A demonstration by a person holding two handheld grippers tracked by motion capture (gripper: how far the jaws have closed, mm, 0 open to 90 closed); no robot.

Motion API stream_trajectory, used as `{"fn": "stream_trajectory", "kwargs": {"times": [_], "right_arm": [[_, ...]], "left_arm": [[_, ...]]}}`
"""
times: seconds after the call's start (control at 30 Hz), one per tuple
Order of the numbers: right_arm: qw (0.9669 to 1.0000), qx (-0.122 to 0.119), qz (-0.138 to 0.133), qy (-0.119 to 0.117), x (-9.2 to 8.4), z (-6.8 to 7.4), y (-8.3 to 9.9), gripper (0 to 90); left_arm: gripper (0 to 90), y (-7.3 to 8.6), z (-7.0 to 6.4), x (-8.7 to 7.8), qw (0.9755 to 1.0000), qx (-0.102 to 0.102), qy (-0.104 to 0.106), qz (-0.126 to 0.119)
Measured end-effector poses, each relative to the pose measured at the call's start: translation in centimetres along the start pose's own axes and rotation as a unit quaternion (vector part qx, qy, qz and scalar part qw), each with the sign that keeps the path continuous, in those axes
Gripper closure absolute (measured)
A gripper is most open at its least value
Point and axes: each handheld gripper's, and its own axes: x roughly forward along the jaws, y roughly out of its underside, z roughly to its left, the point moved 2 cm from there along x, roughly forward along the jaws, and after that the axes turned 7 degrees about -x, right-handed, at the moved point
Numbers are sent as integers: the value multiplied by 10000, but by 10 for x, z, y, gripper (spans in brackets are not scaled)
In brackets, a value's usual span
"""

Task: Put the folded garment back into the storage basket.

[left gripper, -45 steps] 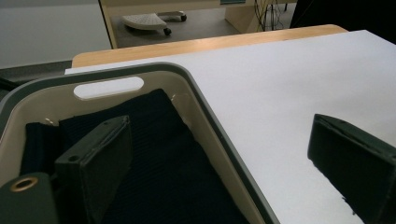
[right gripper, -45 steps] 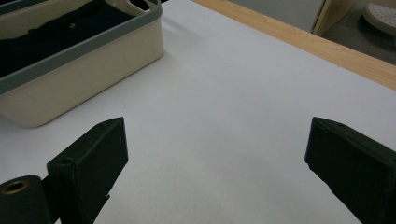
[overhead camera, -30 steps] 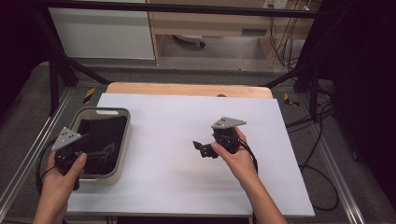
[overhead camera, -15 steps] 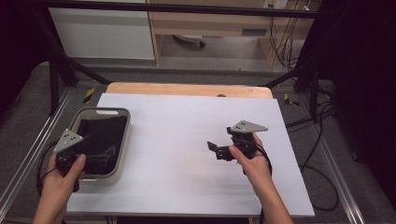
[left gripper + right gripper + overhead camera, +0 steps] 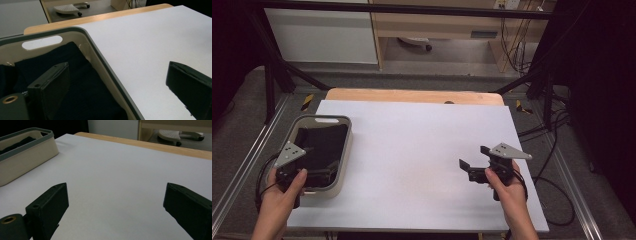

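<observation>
A cream basket (image 5: 346, 150) with a grey-green rim sits at the table's left edge and holds a dark folded cloth (image 5: 319, 145). My left gripper (image 5: 304, 167) hovers open over the basket's near end. In the left gripper view the left gripper (image 5: 117, 71) straddles the basket's rim (image 5: 100, 52), one jaw above the cloth (image 5: 75, 75) and the other above the white tabletop. My right gripper (image 5: 473, 159) stands open over the table's near right part, nothing between its jaws. The right gripper view shows this gripper (image 5: 116, 187) facing the basket (image 5: 27, 157) across bare white surface.
The white table sheet (image 5: 412, 145) ends on a wooden strip (image 5: 412, 96) at the far side. Metal frame rails (image 5: 242, 170) run along both sides. Cables (image 5: 557, 130) lie on the floor to the right. A chair base (image 5: 414, 44) stands beyond the table.
The right gripper has moved to the right and nearer the table's front edge, still open. The left gripper has stayed over the basket.
</observation>
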Motion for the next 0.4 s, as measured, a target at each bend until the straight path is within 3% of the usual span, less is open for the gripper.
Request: {"fn": "stream_trajectory", "kwargs": {"times": [0.2,0.4], "right_arm": [[9995,200,-90,208,-18,-7,32,71],[9983,387,-272,326,-20,-11,57,71]], "left_arm": [[53,5,-6,4,10000,33,35,68],[53,4,-11,5,9998,50,147,116]]}}
